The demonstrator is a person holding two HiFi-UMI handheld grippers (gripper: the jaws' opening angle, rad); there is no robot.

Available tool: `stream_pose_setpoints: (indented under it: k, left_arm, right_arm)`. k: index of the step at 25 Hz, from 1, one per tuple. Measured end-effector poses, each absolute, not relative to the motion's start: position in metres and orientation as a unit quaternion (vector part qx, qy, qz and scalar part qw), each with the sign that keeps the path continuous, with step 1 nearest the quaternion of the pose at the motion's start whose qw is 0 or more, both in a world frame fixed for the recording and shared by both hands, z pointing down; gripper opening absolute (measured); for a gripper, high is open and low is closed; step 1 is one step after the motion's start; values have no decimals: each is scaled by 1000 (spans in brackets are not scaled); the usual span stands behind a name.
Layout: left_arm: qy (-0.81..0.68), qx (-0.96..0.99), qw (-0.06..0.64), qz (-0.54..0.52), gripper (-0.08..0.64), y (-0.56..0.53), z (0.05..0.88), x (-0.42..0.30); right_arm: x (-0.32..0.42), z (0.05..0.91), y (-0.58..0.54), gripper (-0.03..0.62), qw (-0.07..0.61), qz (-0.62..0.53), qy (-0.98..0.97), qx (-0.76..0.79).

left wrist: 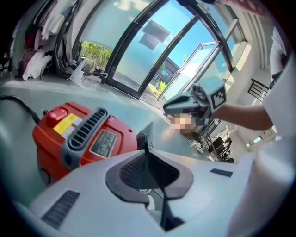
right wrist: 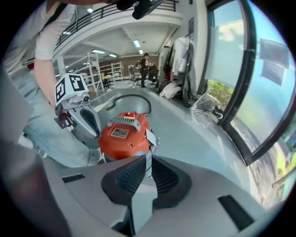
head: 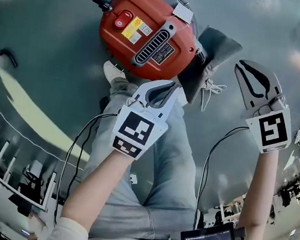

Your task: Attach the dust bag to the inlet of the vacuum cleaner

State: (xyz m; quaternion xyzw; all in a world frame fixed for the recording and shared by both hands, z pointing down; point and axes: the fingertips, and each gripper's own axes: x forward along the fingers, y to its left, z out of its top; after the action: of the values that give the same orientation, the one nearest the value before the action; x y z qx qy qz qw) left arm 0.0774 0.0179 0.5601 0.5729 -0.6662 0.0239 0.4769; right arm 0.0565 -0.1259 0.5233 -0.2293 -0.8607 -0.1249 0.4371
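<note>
left tool (head: 170, 85) near vacuum cleaner (head: 147, 33), right tool (head: 243, 65) over open floor (head: 258, 21)

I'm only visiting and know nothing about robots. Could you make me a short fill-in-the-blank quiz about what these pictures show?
1. The vacuum cleaner on the floor has a ___ body.
2. The cloth dust bag at one end of it is ___ in colour.
3. The jaws of the left gripper and the right gripper are both ___, with nothing held between them.

Missing words: red; grey; shut
</note>
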Motion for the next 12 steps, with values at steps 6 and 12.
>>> stream_pose_setpoints:
  k: [6, 12]
  left_arm:
    - [-667, 607, 431, 41, 12, 17, 477, 40]
    - [-657, 646, 388, 25, 12, -5, 376, 33]
  right_arm:
    - [85, 444, -123, 20, 372, -1, -920, -127]
    - [114, 361, -122, 21, 309, 81, -946, -53]
